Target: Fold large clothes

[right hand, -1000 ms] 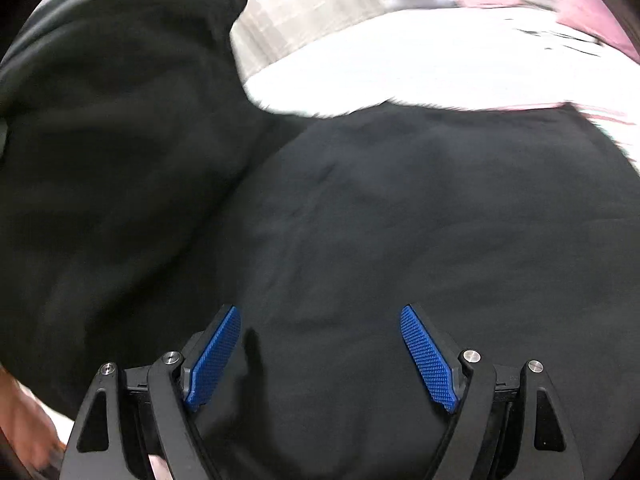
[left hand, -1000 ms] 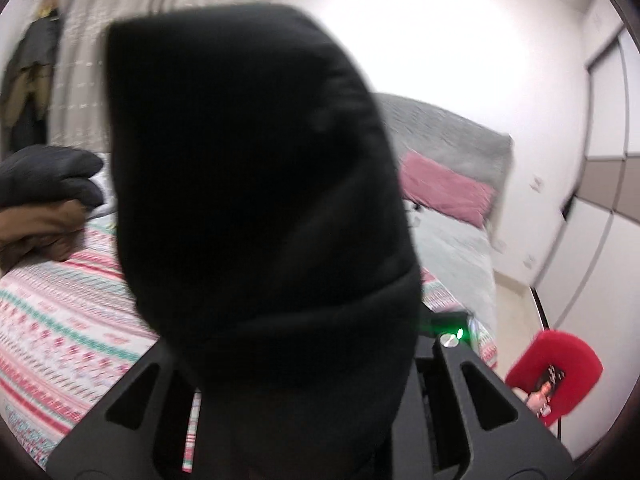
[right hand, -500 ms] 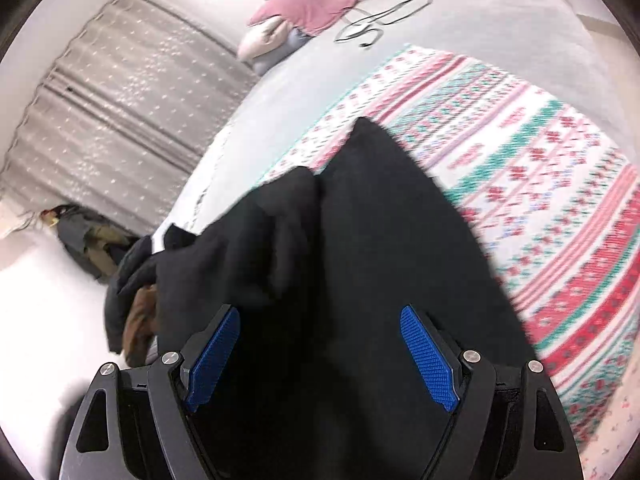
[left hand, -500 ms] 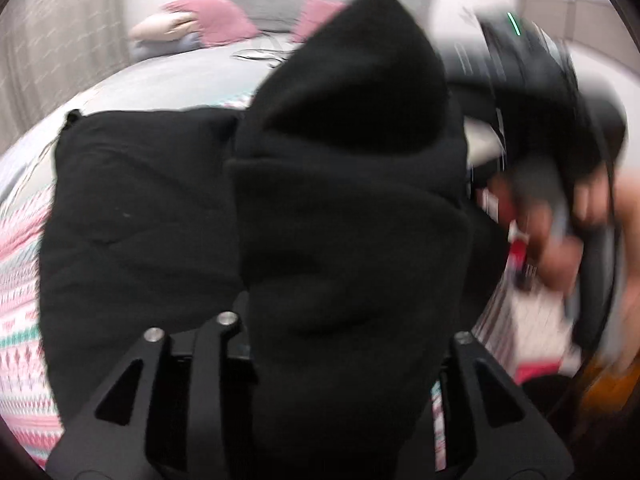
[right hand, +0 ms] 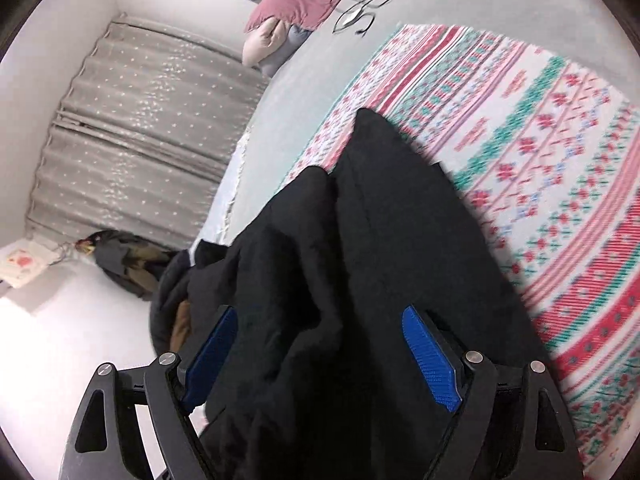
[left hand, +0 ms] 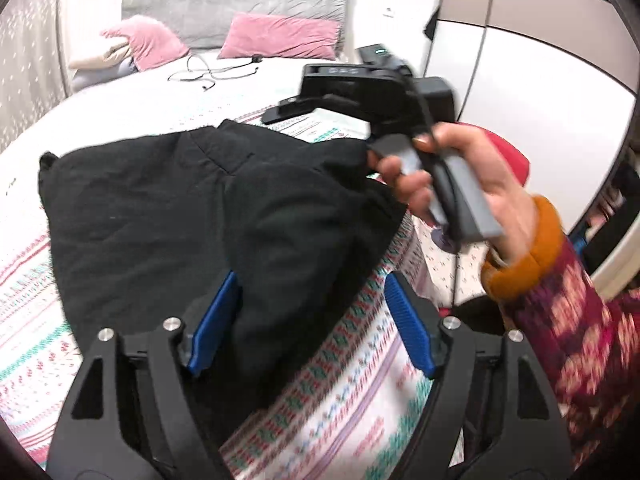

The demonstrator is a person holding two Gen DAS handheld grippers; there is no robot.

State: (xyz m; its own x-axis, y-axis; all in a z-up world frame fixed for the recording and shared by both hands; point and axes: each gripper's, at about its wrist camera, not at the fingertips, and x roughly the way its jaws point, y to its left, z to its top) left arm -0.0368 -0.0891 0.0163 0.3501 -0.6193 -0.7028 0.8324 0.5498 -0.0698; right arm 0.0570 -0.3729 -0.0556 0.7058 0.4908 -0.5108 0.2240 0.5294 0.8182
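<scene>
Your left gripper (left hand: 312, 320) has just sprung apart, letting the black garment (left hand: 180, 208) drop folded near the bed's (left hand: 352, 408) foot edge; your right gripper (right hand: 320, 360) also gapes, cloth loose between.

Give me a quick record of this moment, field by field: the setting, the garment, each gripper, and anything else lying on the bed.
setting: bed with a patterned blanket over a grey sheet
garment: black garment, partly folded, a bunched layer lying on top
left gripper: jaws have just been opening; a fold of the garment lies between the fingers, not pinched
right gripper: open, black cloth between its fingers, not pinched
right hand: holds the right gripper's handle
other items: two pink pillows, a black cable
</scene>
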